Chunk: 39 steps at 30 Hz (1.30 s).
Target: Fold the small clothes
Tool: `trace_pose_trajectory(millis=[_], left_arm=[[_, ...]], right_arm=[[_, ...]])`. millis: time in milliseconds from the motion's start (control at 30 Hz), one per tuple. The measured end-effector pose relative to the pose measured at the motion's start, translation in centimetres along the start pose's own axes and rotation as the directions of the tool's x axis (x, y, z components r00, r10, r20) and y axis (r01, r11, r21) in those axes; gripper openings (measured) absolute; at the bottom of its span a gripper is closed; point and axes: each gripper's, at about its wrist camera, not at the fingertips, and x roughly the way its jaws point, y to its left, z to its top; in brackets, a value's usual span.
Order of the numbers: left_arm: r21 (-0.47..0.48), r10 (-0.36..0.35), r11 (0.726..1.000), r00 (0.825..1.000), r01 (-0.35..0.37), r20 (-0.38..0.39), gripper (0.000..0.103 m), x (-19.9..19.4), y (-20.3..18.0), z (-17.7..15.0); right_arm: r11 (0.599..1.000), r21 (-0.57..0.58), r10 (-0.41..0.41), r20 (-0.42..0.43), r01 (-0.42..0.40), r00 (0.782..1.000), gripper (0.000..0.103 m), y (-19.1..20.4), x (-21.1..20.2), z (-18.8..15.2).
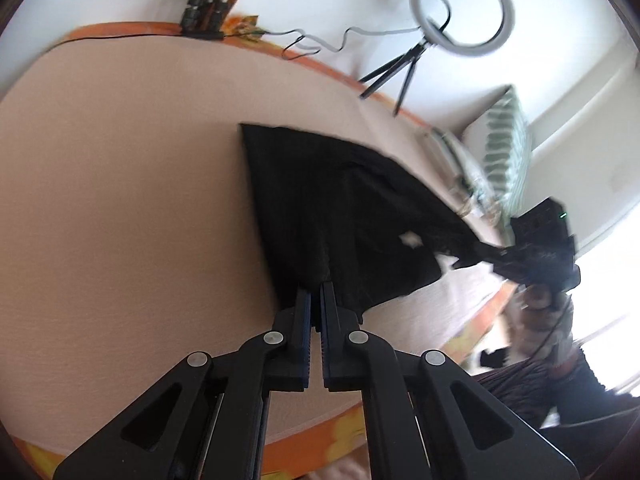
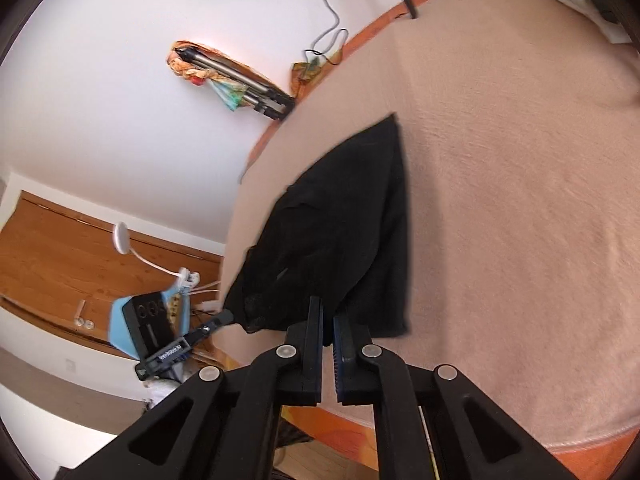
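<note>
A small black garment [image 1: 340,208] lies on a pink blanket [image 1: 120,180], with its near edge lifted and a white tag [image 1: 410,238] showing. My left gripper [image 1: 316,292] is shut on the garment's near edge. At the right of the left wrist view, a hand holds my right gripper [image 1: 500,258], which pinches another corner and pulls the cloth taut. In the right wrist view the garment [image 2: 340,220] stretches away from my right gripper [image 2: 327,310], which is shut on its near edge. The left gripper [image 2: 218,320] grips the left corner.
An orange patterned sheet [image 1: 320,428] borders the blanket. A ring light on a small tripod [image 1: 460,8] and folded tripod legs [image 1: 204,12] stand at the far edge by the wall. A green striped cloth [image 1: 508,140] lies at the right. A wooden cabinet [image 2: 60,260] is at the left.
</note>
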Motion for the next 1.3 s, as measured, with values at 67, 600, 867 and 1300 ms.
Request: trace_pose_trajectory(millis=[67,600,867,1300], left_arm=[[-0.016,0.027,0.999,0.998,-0.028,-0.053,0.004,0.8,0.5,-0.3],[0.099,0.038,0.994,0.999,-0.037,-0.010,0.008,1.9,-2.1,3.8],[0.180,0.033,0.984,0.981,0.001,-0.189,0.008,5.3,-1.7,1.5],[-0.136,-0.017,0.990,0.997,0.026,0.069,0.043,3.4,4.2,10.9]], right_arm=[[0.998,0.007,-0.061,-0.034,0.061,0.998,0.002,-1.0,0.9,-0.4],[0.888,-0.366,-0.262,0.092,0.277,0.961,0.032,5.9,1.0,1.9],[0.855,-0.443,-0.264,0.077,0.270,0.962,0.032,7.0,3.5,4.0],[0.958,-0.212,-0.177,0.105,0.196,0.979,0.047,0.0,5.0,13.7]])
